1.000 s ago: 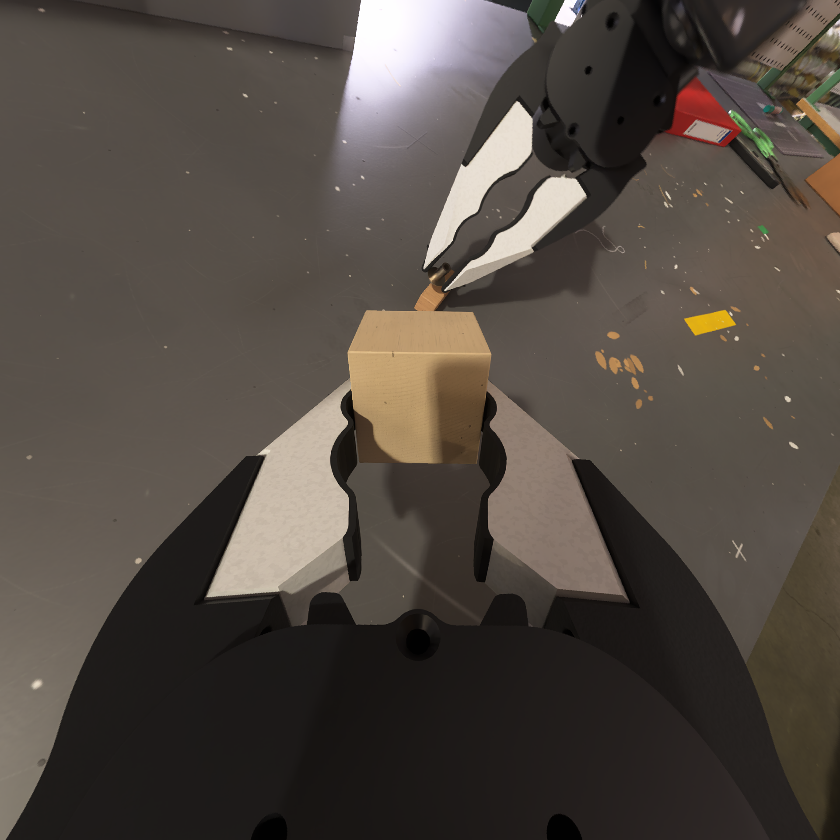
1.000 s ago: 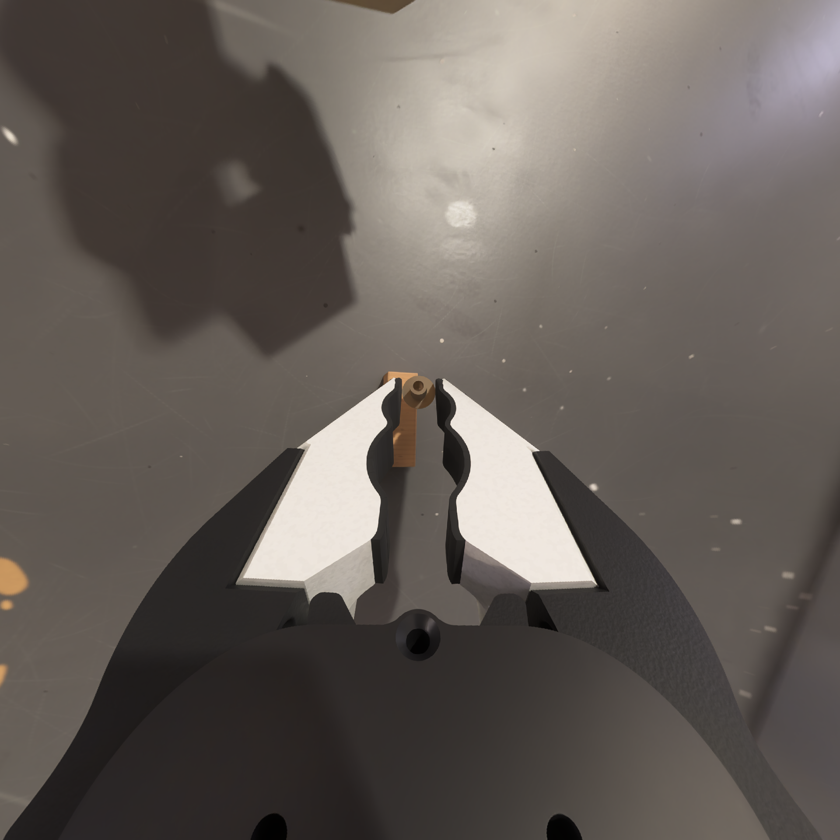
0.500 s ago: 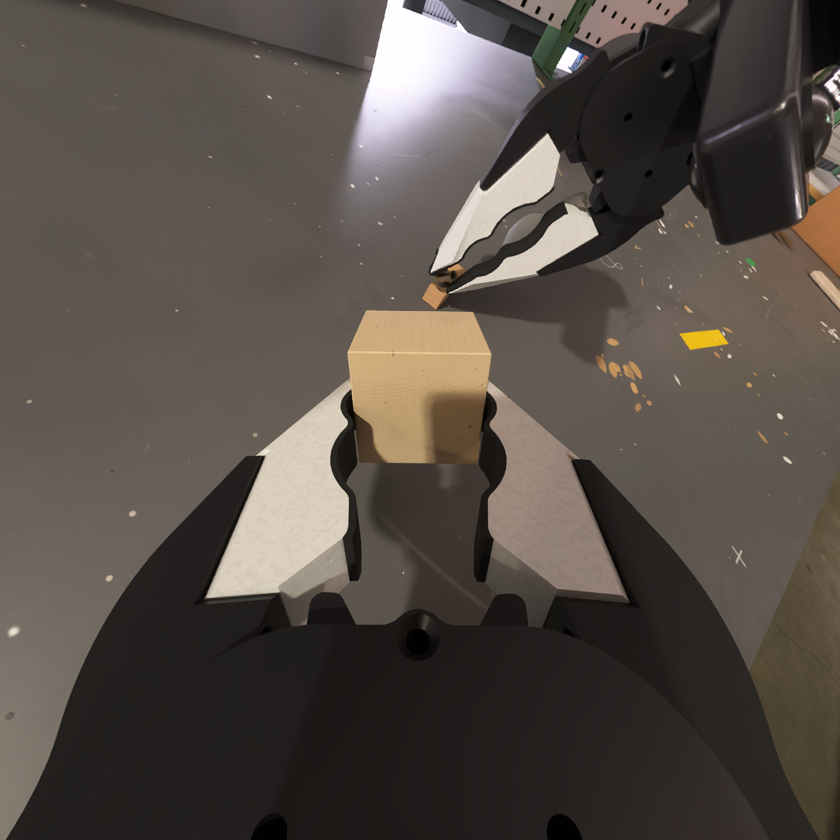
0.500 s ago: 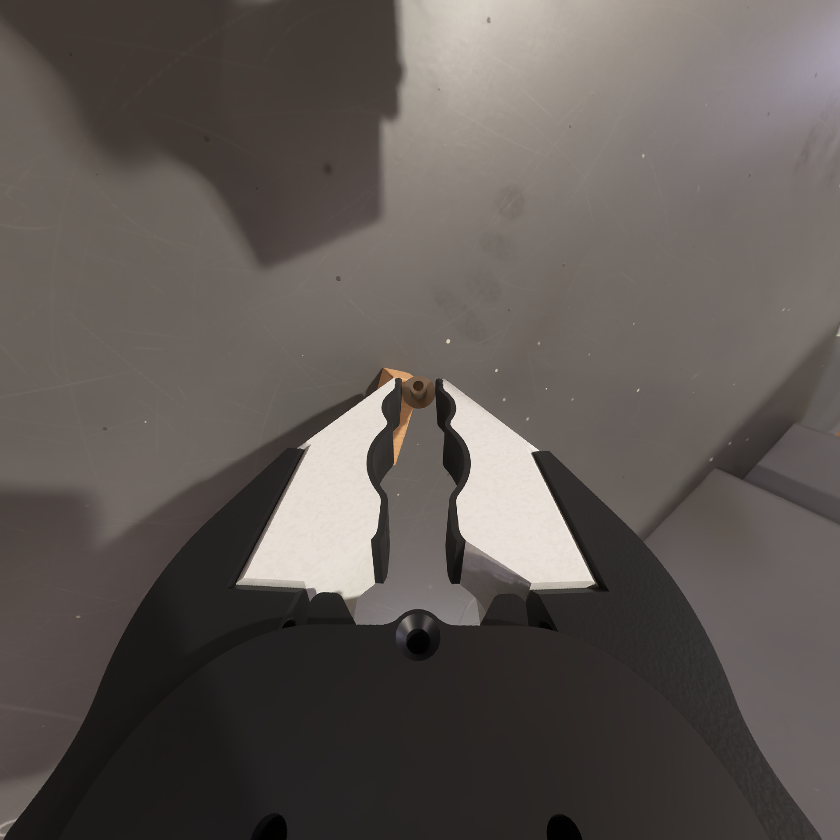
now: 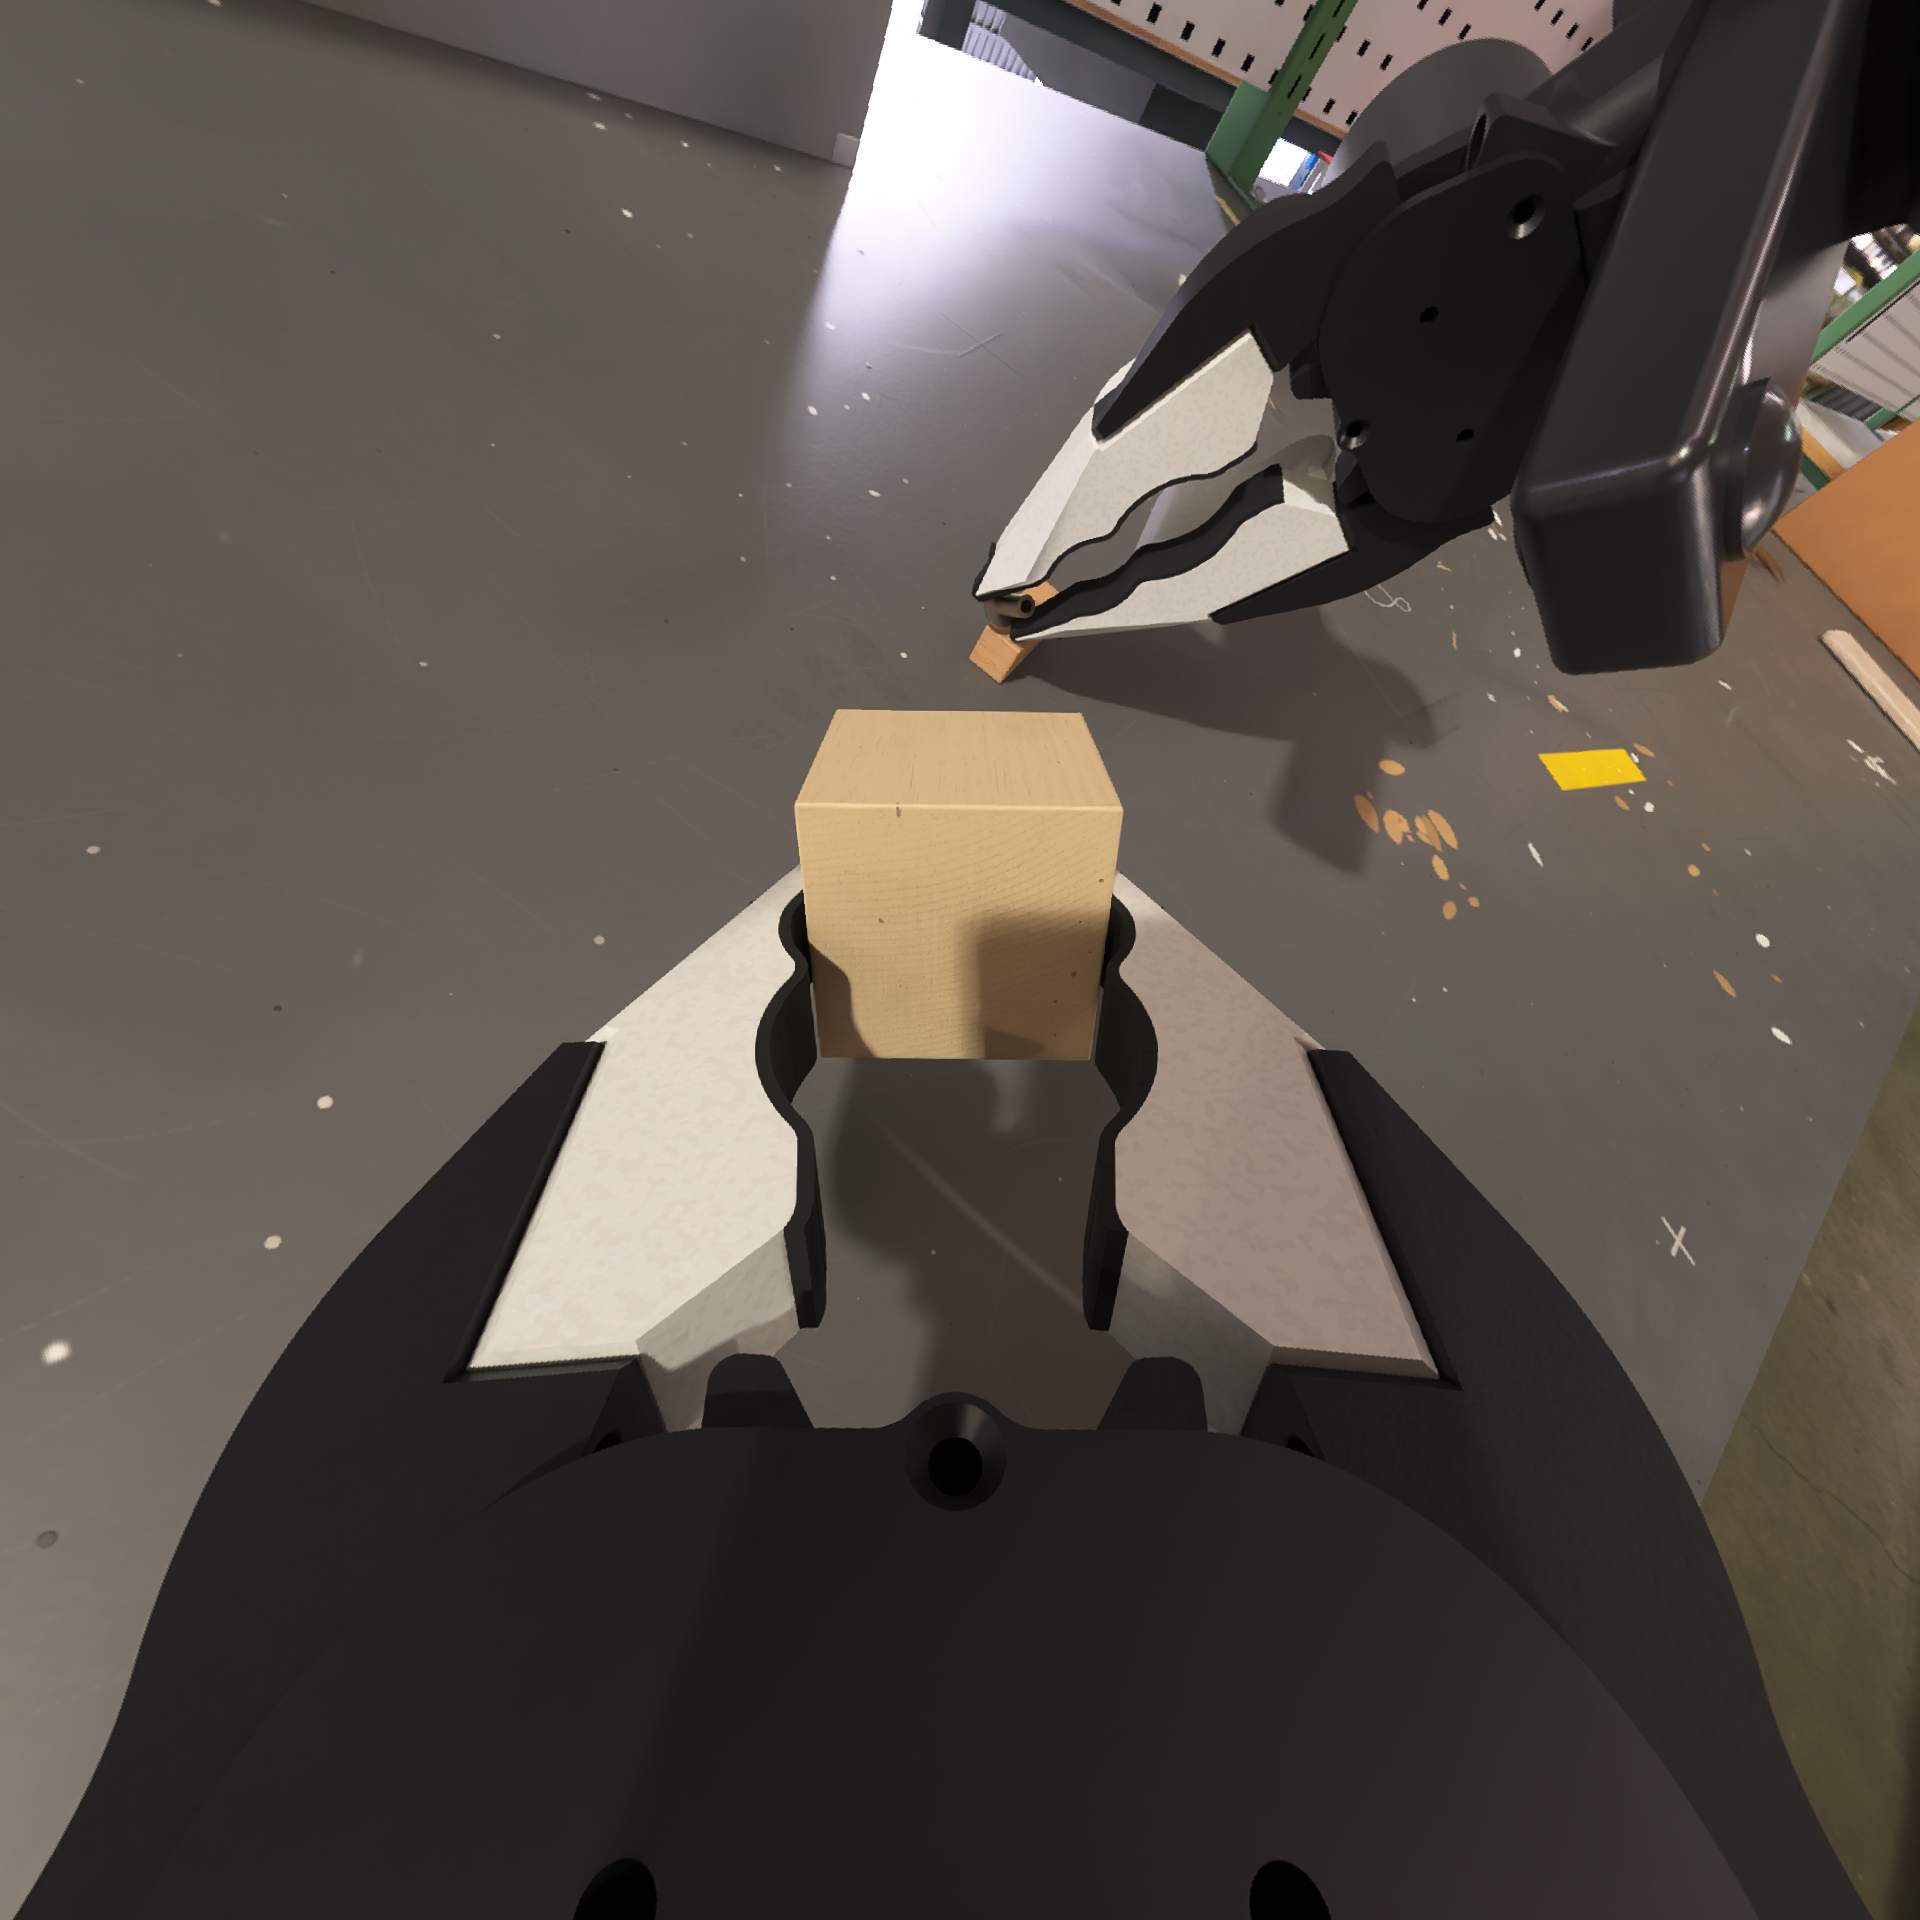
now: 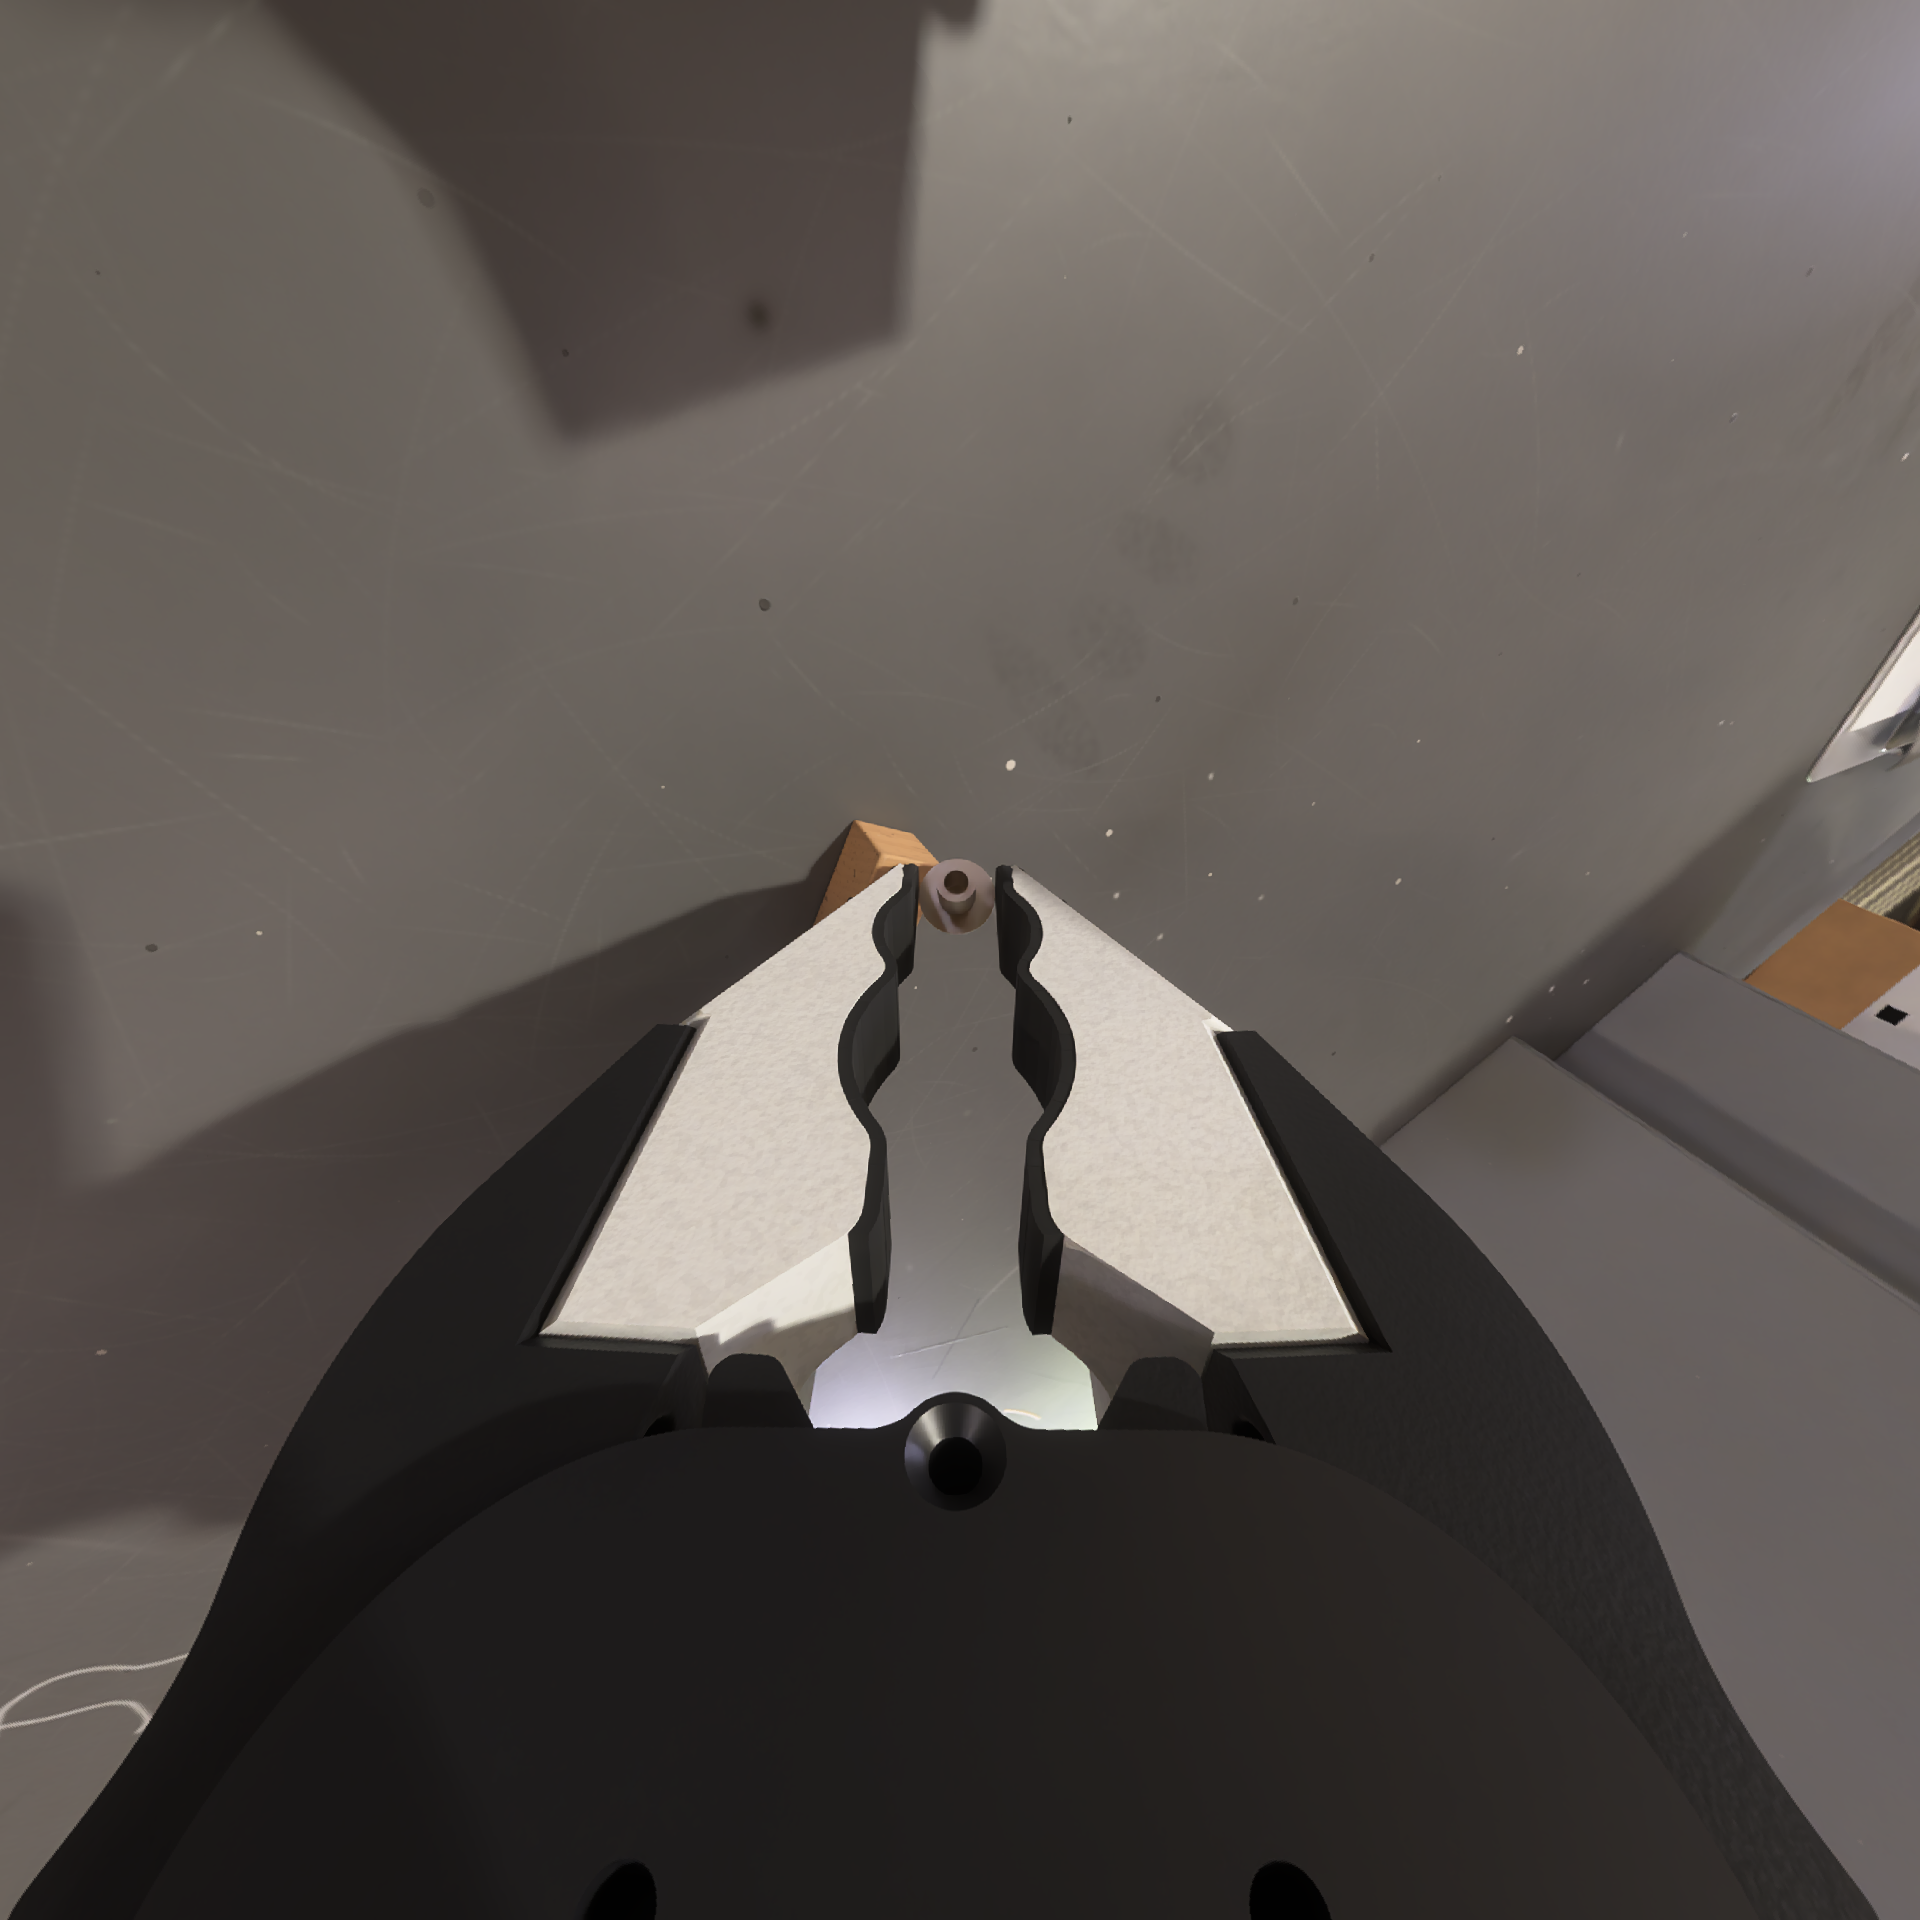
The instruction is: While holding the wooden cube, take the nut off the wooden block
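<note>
Pinching the wooden cube above the grey floor in the left gripper to keep it held, while nipping the small nut in the right gripper tips, just above the tilted wooden block, probably to pull it free.

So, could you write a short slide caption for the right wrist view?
Right gripper shut on the small nut, beside the wooden block on the grey floor.

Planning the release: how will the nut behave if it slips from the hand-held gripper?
The nut looks small, round and smooth, so it would probably roll away across the grey floor. Only the right hand-held gripper tips pinch it, so the hold seems easy to lose.
</note>
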You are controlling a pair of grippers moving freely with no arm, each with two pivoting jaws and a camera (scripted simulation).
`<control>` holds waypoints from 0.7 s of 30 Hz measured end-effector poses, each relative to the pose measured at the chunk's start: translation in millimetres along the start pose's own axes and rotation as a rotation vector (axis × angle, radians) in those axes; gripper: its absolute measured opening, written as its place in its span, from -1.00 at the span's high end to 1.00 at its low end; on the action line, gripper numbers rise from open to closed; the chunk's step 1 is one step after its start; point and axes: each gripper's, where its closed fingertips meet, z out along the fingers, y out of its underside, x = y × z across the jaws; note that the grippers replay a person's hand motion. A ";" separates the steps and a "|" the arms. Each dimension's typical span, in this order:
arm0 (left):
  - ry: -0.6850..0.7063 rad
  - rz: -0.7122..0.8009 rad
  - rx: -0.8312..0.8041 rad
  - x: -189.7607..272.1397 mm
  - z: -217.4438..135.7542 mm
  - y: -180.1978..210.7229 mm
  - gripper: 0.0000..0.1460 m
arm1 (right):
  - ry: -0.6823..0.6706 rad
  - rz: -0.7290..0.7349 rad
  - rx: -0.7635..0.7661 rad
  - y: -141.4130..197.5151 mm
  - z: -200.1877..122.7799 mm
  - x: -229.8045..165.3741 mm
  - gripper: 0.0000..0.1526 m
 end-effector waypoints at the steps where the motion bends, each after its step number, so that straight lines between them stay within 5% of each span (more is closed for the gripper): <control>1: 0.001 0.000 -0.001 -0.2 -0.2 0.7 0.28 | 0.004 -0.004 -0.005 -0.4 0.2 0.2 0.81; 21: 0.005 -0.021 0.017 -6.8 -8.8 7.4 0.28 | 0.067 -0.087 -0.102 -4.1 -0.9 -1.3 0.81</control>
